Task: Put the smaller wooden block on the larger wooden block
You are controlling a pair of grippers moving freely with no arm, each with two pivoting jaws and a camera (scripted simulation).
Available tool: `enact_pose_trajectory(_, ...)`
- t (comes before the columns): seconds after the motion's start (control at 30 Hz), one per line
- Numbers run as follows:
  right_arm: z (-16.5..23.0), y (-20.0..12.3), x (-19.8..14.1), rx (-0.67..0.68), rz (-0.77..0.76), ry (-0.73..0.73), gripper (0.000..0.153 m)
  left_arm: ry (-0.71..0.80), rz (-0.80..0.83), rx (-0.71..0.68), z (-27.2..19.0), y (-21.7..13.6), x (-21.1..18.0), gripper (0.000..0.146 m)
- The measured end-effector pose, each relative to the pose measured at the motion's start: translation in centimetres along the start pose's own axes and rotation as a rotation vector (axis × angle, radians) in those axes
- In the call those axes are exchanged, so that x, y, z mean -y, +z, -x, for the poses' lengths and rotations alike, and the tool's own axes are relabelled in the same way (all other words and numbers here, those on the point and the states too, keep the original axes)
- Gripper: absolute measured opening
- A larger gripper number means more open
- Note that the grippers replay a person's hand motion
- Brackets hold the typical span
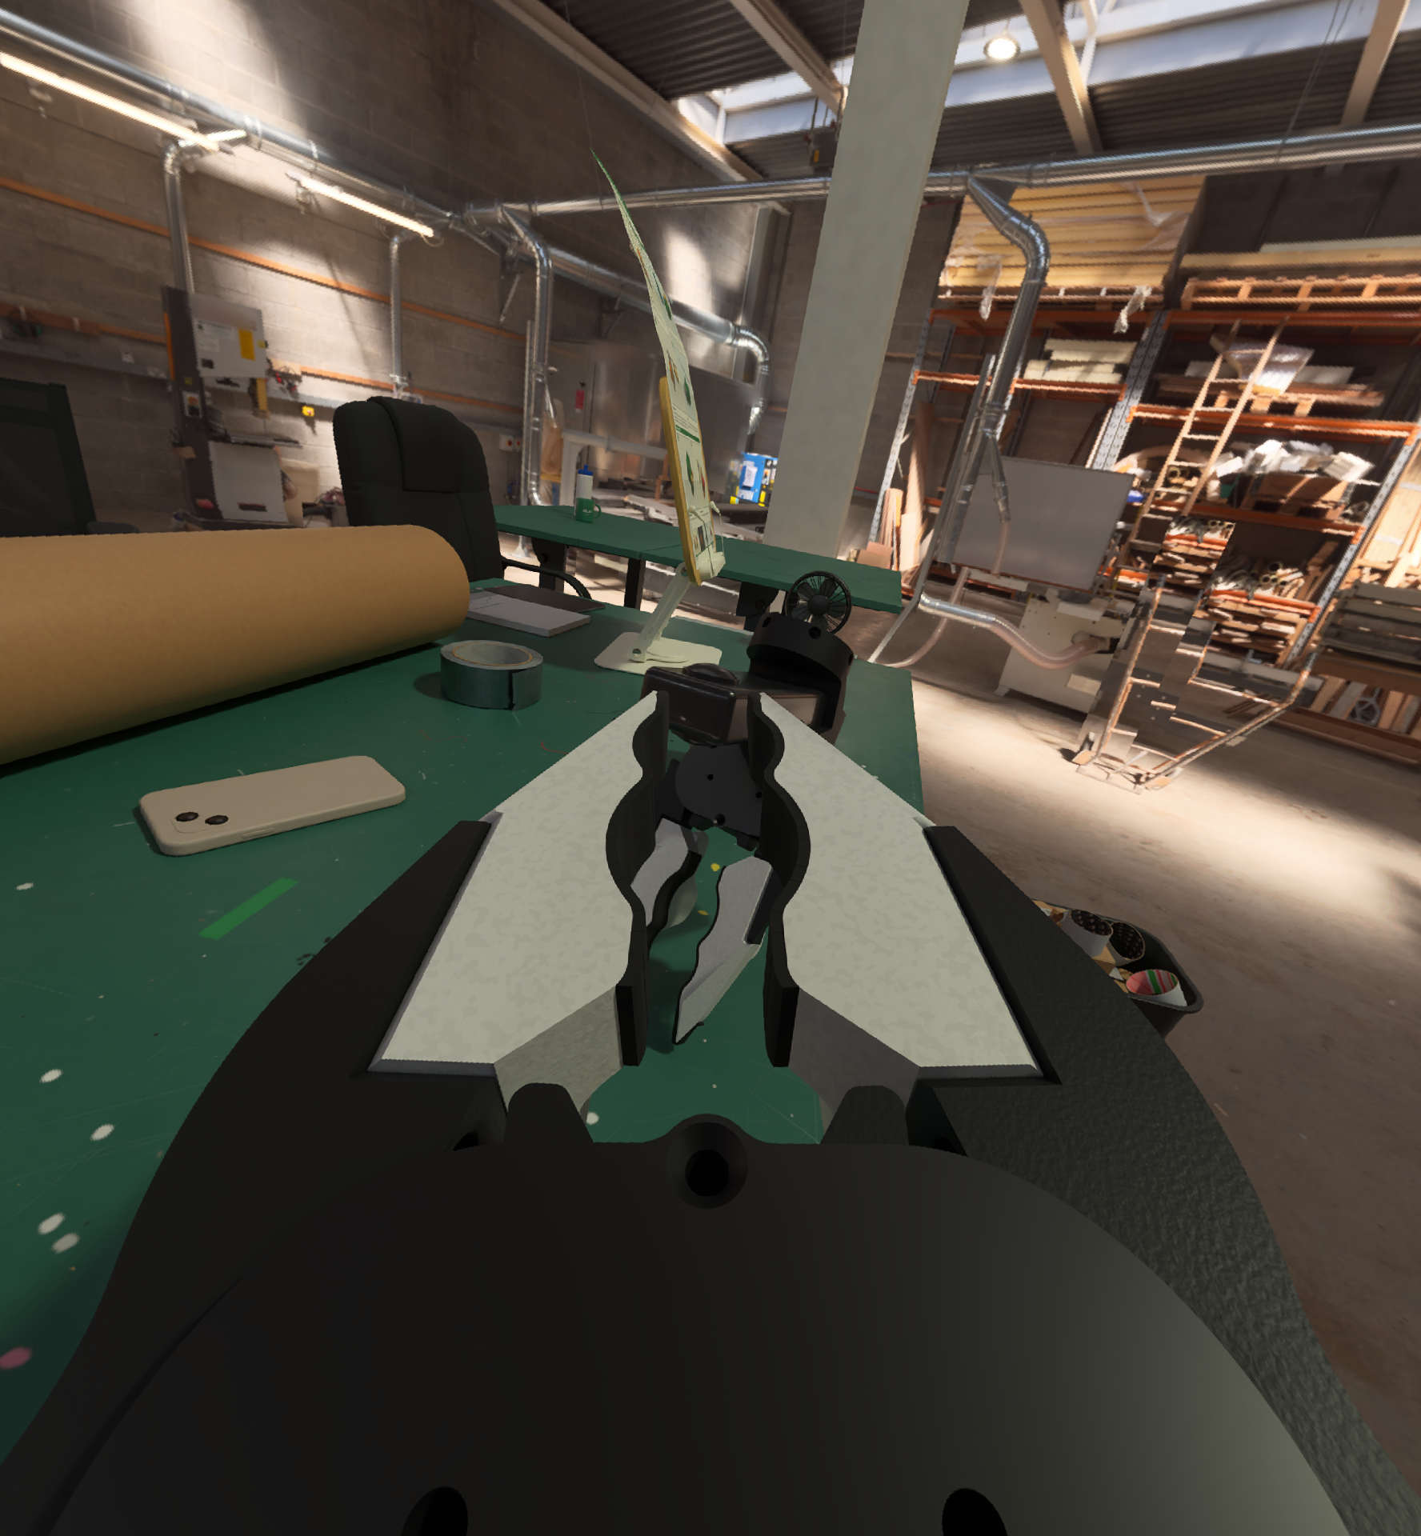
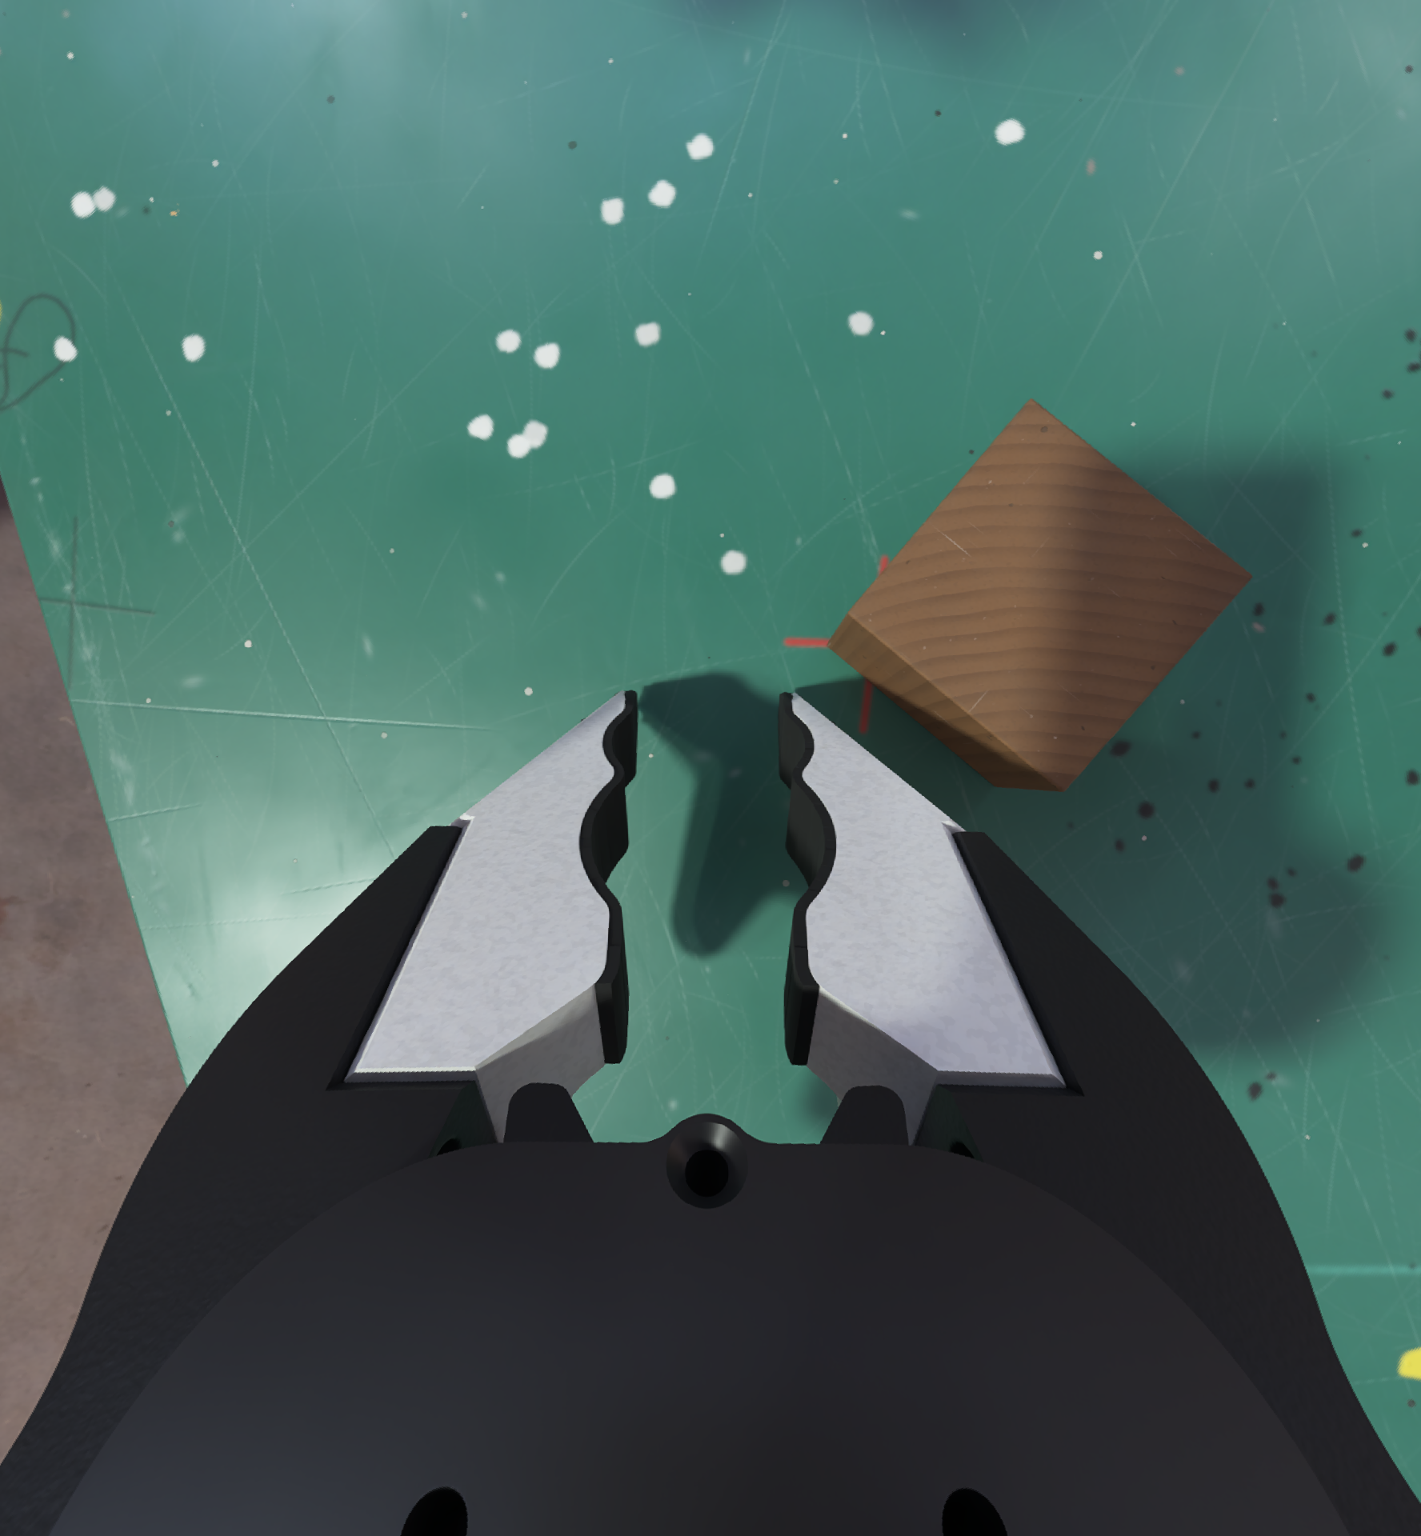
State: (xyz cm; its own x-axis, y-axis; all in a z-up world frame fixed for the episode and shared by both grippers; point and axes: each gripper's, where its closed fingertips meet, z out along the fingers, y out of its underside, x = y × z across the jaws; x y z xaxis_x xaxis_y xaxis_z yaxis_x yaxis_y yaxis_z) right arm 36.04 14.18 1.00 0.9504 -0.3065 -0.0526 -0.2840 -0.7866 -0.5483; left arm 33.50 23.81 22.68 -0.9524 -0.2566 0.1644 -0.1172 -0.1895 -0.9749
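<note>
One brown wooden block lies on the green table, turned corner-on over thin red marks. It is the only block in view, so I cannot tell whether it is the larger or the smaller one. My right gripper is open and empty, pointing down at the table, with the block just ahead and to the right of its right fingertip, apart from it. My left gripper is open and empty above the table. The right gripper shows between its fingers, farther off. No block shows in the left wrist view.
A large cardboard roll, a beige phone, a tape roll, a board on a stand and a small black fan are on the table. A black bin sits past its right edge. Floor shows at left.
</note>
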Motion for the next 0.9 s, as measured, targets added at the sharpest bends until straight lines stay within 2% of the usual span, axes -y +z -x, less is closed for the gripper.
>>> enact_pose_trajectory(0.1, 0.1, 0.0, 0.0, -0.016, 0.010, -0.025, 0.026, -0.003, -0.004, 0.002, 0.0, -0.1, 0.1, 0.019)
enact_pose_trajectory(0.17, -1.0, -0.2, -0.2, -0.071, 0.029, 0.008, 0.024, 0.001, -0.004, 0.004, 0.0, -0.1, 0.2, 0.019)
enact_pose_trajectory(0.3, -4.2, -1.2, -0.8, -0.190, -0.050, 0.292, 0.023, 0.007, -0.007, 0.010, 0.0, -0.1, 0.5, 0.019)
enact_pose_trajectory(0.37, -4.4, -1.6, -1.0, -0.180, -0.125, 0.450, 0.024, 0.004, -0.010, 0.017, 0.2, -0.2, 0.5, 0.019)
enact_pose_trajectory(0.4, -4.0, -1.7, -0.8, -0.144, -0.167, 0.507, 0.028, 0.002, -0.010, 0.018, 0.2, -0.2, 0.5, 0.019)
enact_pose_trajectory(0.43, -3.5, -1.8, -0.7, -0.114, -0.196, 0.543, 0.039, 0.001, -0.010, 0.018, 0.3, -0.3, 0.5, 0.019)
enact_pose_trajectory(0.5, -2.3, -2.1, -0.1, -0.071, -0.242, 0.556, 0.057, -0.001, -0.008, 0.019, 0.3, -0.3, 0.4, 0.019)
enact_pose_trajectory(0.57, -1.4, -3.2, 1.0, -0.028, -0.309, 0.505, 0.062, -0.003, -0.004, 0.016, 0.3, -0.3, 0.3, 0.019)
enact_pose_trajectory(0.63, -1.7, -4.3, 1.8, -0.067, -0.294, 0.341, 0.063, -0.005, -0.001, 0.015, 0.4, -0.3, 0.2, 0.019)
enact_pose_trajectory(0.7, -3.1, -4.8, 1.7, -0.137, -0.183, 0.160, 0.067, -0.004, 0.003, 0.017, 0.5, -0.3, 0.1, 0.019)
enact_pose_trajectory(0.77, -4.9, -4.9, 1.5, -0.184, -0.050, -0.016, 0.081, 0.001, 0.006, 0.017, 0.5, -0.2, 0.2, 0.019)
enact_pose_trajectory(0.9, -7.1, -3.6, 1.5, -0.143, 0.117, -0.321, 0.108, 0.012, 0.014, 0.018, 0.6, -0.2, 0.1, 0.019)
